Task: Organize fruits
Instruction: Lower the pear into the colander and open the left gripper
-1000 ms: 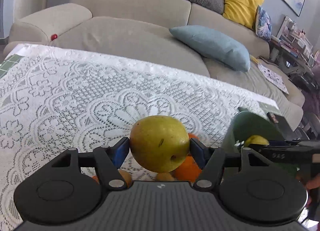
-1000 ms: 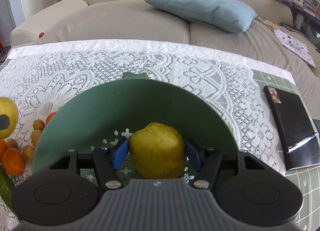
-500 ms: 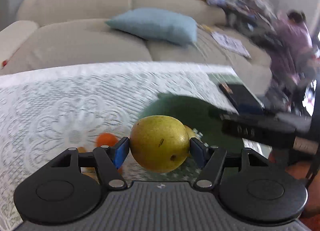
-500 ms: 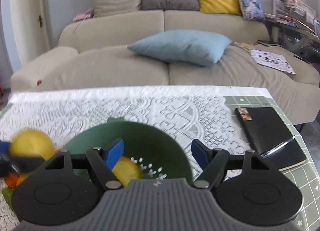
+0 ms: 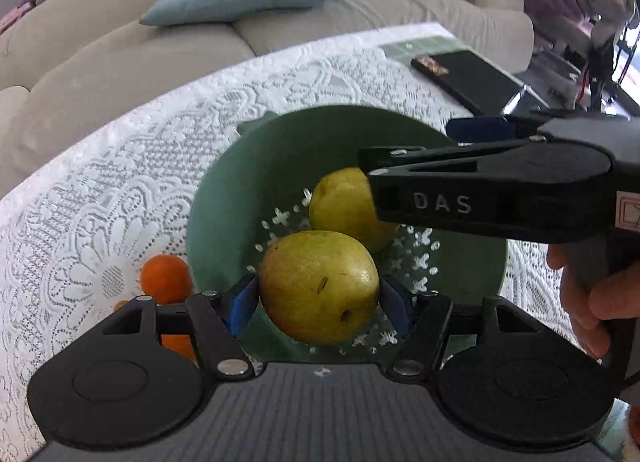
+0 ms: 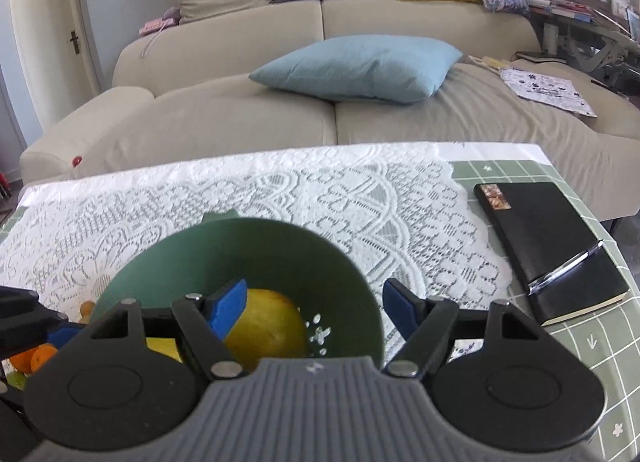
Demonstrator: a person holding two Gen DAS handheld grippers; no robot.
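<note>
Lace-covered table (image 5: 120, 166): one pear (image 5: 344, 202) lies in the bowl (image 5: 224, 198), right gripper (image 6: 314, 302) spread empty, left gripper (image 5: 318, 298) pinching a second pear (image 5: 316, 282) above it, oranges (image 5: 166, 278) left outside

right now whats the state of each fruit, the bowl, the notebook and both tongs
yellow-green pear in left tongs: gripped, above the bowl
second yellow-green pear: lying loose in the bowl
green perforated plastic bowl: upright on the lace cloth
orange round fruit: on the cloth beside the bowl
black notebook: closed, pen on top
left tongs: shut on pear
right tongs: open, empty
</note>
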